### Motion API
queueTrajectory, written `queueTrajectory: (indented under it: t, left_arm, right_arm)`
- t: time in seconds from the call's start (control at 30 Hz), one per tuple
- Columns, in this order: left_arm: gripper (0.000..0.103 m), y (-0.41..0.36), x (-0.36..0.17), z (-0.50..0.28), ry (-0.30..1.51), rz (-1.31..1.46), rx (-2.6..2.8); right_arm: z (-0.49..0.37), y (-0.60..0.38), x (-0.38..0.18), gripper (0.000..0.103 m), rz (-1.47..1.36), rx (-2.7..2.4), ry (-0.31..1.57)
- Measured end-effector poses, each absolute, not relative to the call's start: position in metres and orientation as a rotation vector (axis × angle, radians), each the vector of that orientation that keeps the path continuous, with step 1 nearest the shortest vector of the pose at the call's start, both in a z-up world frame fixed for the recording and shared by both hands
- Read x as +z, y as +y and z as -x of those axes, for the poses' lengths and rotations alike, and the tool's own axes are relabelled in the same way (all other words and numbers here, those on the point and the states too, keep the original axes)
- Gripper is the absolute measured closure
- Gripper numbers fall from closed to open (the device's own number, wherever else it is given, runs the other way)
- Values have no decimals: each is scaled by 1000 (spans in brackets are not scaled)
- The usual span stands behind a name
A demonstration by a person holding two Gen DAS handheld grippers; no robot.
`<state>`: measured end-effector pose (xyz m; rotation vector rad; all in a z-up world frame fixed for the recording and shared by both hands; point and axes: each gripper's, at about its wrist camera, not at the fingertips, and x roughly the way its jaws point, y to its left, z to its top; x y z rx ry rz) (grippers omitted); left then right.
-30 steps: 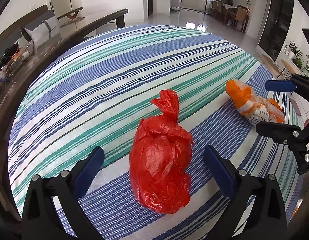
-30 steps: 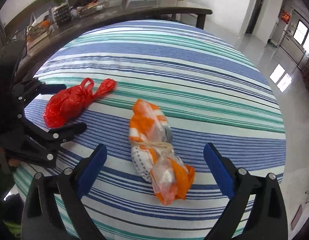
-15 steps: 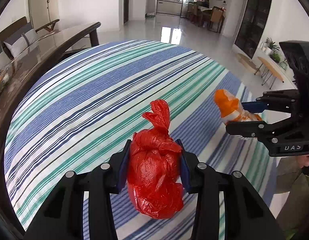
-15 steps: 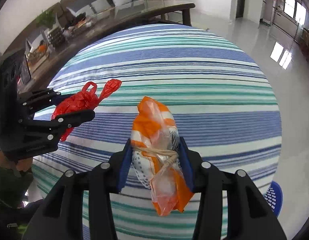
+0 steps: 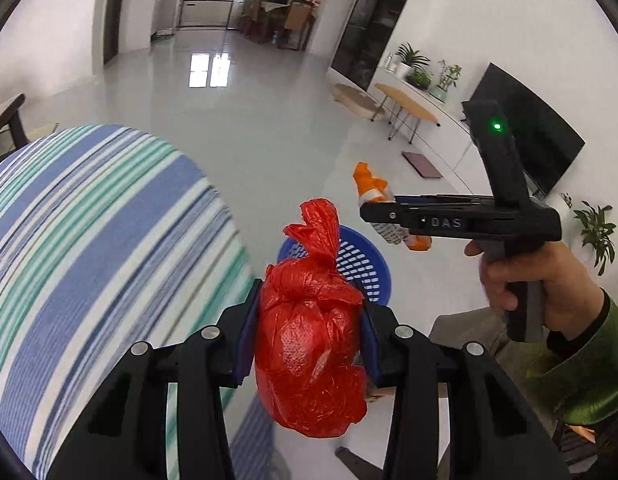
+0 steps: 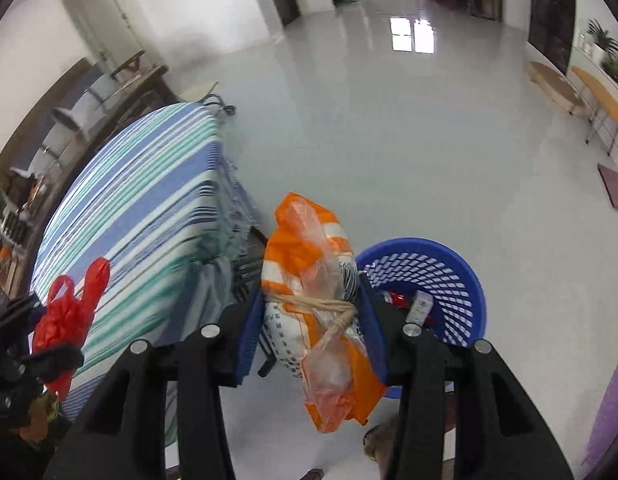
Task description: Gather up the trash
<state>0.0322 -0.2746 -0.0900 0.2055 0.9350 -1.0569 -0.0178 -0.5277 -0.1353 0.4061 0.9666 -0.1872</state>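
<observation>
Left wrist view. One red bag point(image 5: 311, 344), knotted at the top, was clamped between the two blue pads point(image 5: 245, 344) of the left gripper point(image 5: 309, 346); the pads pressed into both of its sides and it hung clear of the table, above the floor. One blue basket point(image 5: 359, 258) with a slotted wall stood on the floor just behind the red bag, partly hidden by it. One striped tablecloth point(image 5: 89, 240), blue, green and white, covered the table to the left. One right gripper point(image 5: 393, 212) reached in from the right, held by one hand point(image 5: 545, 280) in a green sleeve point(image 5: 581, 364); its body bore the white letters "DAS" and one green light was lit on its upright part. One orange-and-white bag point(image 5: 375, 192) sat in its tip, above and beyond the basket. Further off stood two small tables and one dark screen.

Right wrist view. The same orange-and-white bag point(image 6: 309, 292), tied round the middle with one tan string, was squeezed between the right gripper's point(image 6: 315, 328) two blue pads, jaws partly closed upon it. Print on the bag's white part read "560"; the rest was too small to read. The blue basket point(image 6: 465, 280) stood on the floor just right of the bag and held some litter, one red scrap and one pale wrapper among it. The tablecloth point(image 6: 141, 216) hung at left. The red bag point(image 6: 67, 312) showed at the far left edge in the left gripper point(image 6: 37, 340).
</observation>
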Motion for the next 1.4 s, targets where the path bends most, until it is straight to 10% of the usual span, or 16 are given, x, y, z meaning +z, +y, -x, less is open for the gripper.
queueTrajectory:
  t: [0.57, 0.7, 0.87, 1.4]
  left_arm:
    - [58, -482, -249, -46, 1187, -281, -1050]
    - [38, -495, -270, -59, 1209, -297, -1026]
    - [17, -487, -254, -60, 1120, -299, -1001]
    - [5, -400, -108, 43, 682, -359, -900]
  right_arm:
    - [32, -638, -242, 57, -627, -357, 1000]
    - [35, -647, -249, 25, -665, -385, 978]
    - [50, -653, -233, 14, -648, -458, 928]
    - [193, -557, -113, 5, -440, -657, 510]
